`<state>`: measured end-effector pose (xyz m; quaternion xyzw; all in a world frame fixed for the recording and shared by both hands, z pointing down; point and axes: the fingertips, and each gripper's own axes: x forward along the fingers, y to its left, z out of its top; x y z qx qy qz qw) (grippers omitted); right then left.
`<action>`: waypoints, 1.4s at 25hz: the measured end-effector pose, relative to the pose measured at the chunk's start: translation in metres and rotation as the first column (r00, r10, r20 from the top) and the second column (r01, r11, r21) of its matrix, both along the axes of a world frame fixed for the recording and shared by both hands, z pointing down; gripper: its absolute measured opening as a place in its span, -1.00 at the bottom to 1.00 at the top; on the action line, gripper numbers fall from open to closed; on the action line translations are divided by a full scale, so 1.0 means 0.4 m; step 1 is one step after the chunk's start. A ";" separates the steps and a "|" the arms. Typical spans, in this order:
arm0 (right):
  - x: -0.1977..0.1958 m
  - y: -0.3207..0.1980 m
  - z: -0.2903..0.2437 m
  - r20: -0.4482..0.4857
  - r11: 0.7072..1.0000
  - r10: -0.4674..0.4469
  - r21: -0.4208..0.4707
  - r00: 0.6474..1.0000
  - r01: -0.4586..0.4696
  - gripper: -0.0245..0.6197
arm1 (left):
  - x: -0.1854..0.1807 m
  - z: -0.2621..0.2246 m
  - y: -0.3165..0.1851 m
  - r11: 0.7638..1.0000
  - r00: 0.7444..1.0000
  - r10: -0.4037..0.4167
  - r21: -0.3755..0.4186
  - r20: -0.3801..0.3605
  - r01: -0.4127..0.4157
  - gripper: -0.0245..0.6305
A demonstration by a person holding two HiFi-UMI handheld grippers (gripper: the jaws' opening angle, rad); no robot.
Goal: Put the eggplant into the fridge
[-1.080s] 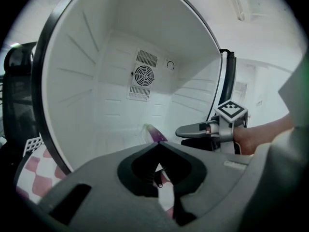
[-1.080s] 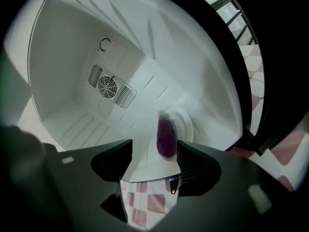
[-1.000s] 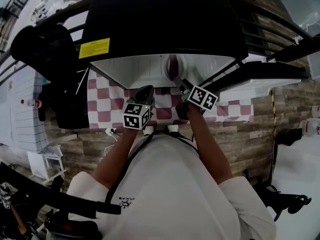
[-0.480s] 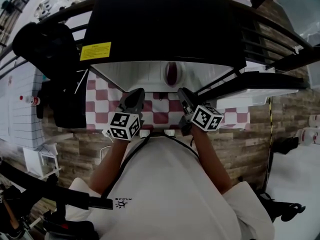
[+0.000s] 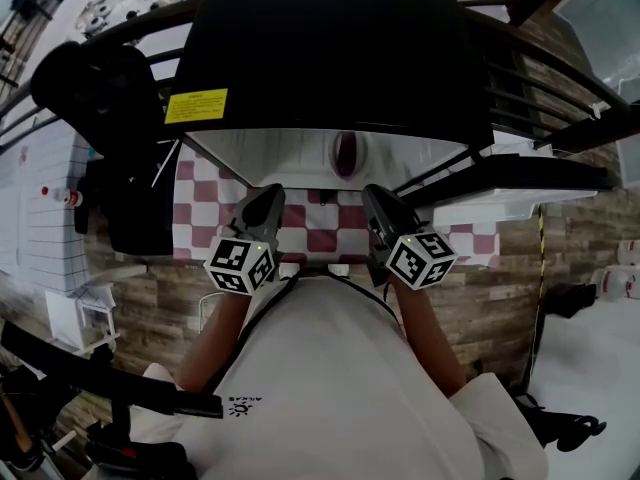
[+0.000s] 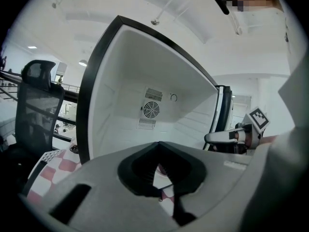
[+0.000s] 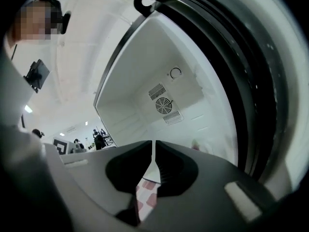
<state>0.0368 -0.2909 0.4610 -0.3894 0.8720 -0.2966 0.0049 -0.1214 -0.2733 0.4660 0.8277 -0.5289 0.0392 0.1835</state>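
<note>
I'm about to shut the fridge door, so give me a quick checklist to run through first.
1. Eggplant inside the fridge: ok.
2. Right gripper empty, its jaws have just been closing with nothing between them: ok.
3. Left gripper empty, jaws together: ok.
4. Both grippers outside the fridge opening: ok.
5. Door swing path free: cannot tell.

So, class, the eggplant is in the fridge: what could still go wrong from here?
The fridge door stands open; left so, the cold escapes. The eggplant seems to lie near the front lip, so it might roll out or be caught when the door swings shut.
</note>
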 end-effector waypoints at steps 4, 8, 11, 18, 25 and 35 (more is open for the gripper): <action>0.001 0.020 -0.024 -0.069 0.998 -0.024 0.057 0.997 0.028 -0.89 | -0.009 -0.009 0.006 1.000 1.000 -0.002 0.008 0.013 0.002 -0.91; 0.008 0.042 -0.041 -0.137 0.994 -0.026 0.104 0.990 0.041 -0.90 | -0.021 -0.025 0.015 1.000 1.000 -0.006 0.015 0.016 0.006 -0.91; 0.008 0.059 -0.055 -0.160 0.991 -0.027 0.126 0.987 0.047 -0.90 | -0.023 -0.044 0.025 1.000 1.000 -0.003 0.031 0.017 0.002 -0.91; -0.008 0.089 -0.079 -0.199 0.981 -0.038 0.179 0.979 0.074 -0.90 | -0.005 -0.080 0.040 0.998 1.000 0.013 0.067 0.014 -0.014 -0.91; -0.017 0.097 -0.074 -0.206 0.980 -0.041 0.182 0.978 0.080 -0.91 | -0.007 -0.073 0.039 0.998 1.000 0.013 0.061 0.010 -0.014 -0.91; -0.016 0.096 -0.066 -0.220 0.982 -0.029 0.177 0.975 0.069 -0.91 | -0.008 -0.039 0.030 1.000 1.000 0.017 0.016 0.000 -0.017 -0.92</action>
